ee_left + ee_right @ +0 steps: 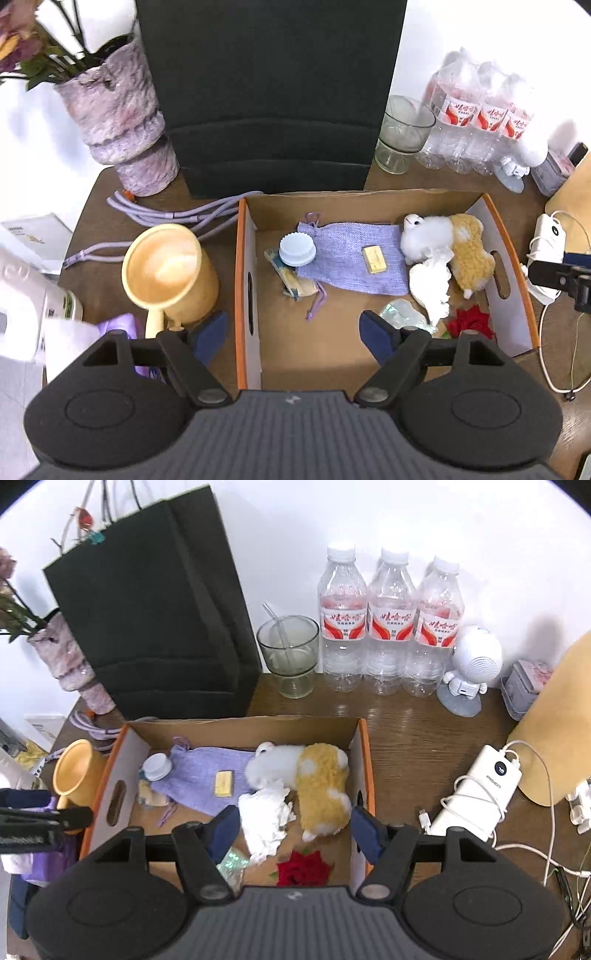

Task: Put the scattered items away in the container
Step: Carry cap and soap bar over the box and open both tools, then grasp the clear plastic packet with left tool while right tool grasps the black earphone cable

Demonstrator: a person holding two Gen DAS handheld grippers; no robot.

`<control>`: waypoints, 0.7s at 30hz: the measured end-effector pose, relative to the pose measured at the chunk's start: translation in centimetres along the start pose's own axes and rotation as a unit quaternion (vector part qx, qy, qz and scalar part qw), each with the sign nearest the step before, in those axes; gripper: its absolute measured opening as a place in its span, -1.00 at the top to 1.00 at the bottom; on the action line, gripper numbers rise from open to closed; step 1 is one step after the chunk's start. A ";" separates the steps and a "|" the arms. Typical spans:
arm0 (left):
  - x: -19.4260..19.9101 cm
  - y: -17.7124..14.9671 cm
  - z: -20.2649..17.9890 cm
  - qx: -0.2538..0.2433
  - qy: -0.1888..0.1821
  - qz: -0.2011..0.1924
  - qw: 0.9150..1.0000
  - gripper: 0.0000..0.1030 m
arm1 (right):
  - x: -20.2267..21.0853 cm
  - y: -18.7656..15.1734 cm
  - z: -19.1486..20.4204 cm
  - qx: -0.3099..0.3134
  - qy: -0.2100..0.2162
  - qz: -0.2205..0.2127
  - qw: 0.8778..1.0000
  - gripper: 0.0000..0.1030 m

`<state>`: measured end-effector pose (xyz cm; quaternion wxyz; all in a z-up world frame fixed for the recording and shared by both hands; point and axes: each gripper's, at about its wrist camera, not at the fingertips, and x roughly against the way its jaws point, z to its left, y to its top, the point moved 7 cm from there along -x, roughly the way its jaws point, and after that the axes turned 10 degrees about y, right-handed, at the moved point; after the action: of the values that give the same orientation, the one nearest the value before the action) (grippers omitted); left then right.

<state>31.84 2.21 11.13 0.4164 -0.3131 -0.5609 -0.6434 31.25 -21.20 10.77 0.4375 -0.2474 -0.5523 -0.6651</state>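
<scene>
Both my grippers, left (293, 334) and right (293, 825), hang spread and empty over the box (248, 295); plush (458, 251), pouch (351, 258) and tissue (264, 818) already lie inside. Mug (173, 275) sits just outside left; reaching carelessly risks clipping the box wall or tipping it.

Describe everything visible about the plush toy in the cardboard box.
The plush toy is a small stuffed animal of fluffy fabric, white at the head and tan-yellow with white patches on the body. It lies on its side at the right end of the cardboard box, its head against the purple drawstring pouch. A crumpled white tissue rests against its front. Neither claw touches it.
</scene>
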 end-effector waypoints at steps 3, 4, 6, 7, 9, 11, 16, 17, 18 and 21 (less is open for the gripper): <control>1.5 -1.1 0.1 0.033 0.007 -0.066 0.997 -0.78 | 1.6 -1.0 1.2 0.005 0.012 -0.038 0.999 -0.33; 2.1 -1.6 0.1 0.044 0.014 -0.104 0.993 -0.94 | 2.0 -1.2 1.5 0.015 0.020 -0.063 0.998 -0.37; 3.5 -2.7 0.2 0.058 0.025 -0.185 0.981 -0.98 | 3.6 -2.3 2.3 0.052 0.016 -0.136 0.989 -0.47; 4.3 -3.2 0.1 0.061 0.024 -0.222 0.973 -0.98 | 4.3 -2.9 2.6 0.073 0.007 -0.178 0.981 -0.50; 5.7 -4.3 -0.3 0.068 0.015 -0.291 0.954 -0.98 | 5.3 -4.2 3.1 0.094 0.023 -0.236 0.967 -0.66; 6.2 -4.9 -1.1 0.058 0.020 -0.322 0.945 -0.99 | 5.4 -5.2 3.2 0.088 0.053 -0.254 0.962 -0.68; 6.3 -5.6 -2.3 0.048 0.010 -0.333 0.942 -1.00 | 4.1 -6.0 3.2 0.080 0.041 -0.246 0.965 -0.68; 6.2 -5.8 -2.3 0.049 0.010 -0.333 0.942 -1.00 | 4.0 -6.1 3.2 0.077 0.043 -0.244 0.966 -0.68; 6.1 -6.2 -2.1 0.052 0.012 -0.337 0.940 -1.00 | 4.1 -6.4 3.1 0.075 0.046 -0.245 0.965 -0.68; 5.9 -8.5 -1.9 0.052 0.017 -0.349 0.936 -1.00 | 4.5 -8.0 3.0 0.057 0.050 -0.252 0.965 -0.68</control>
<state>21.73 -0.51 12.06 0.1912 -0.0647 -0.6599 -0.7237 21.76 -19.67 11.07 0.2963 -0.0417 -0.6109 -0.7330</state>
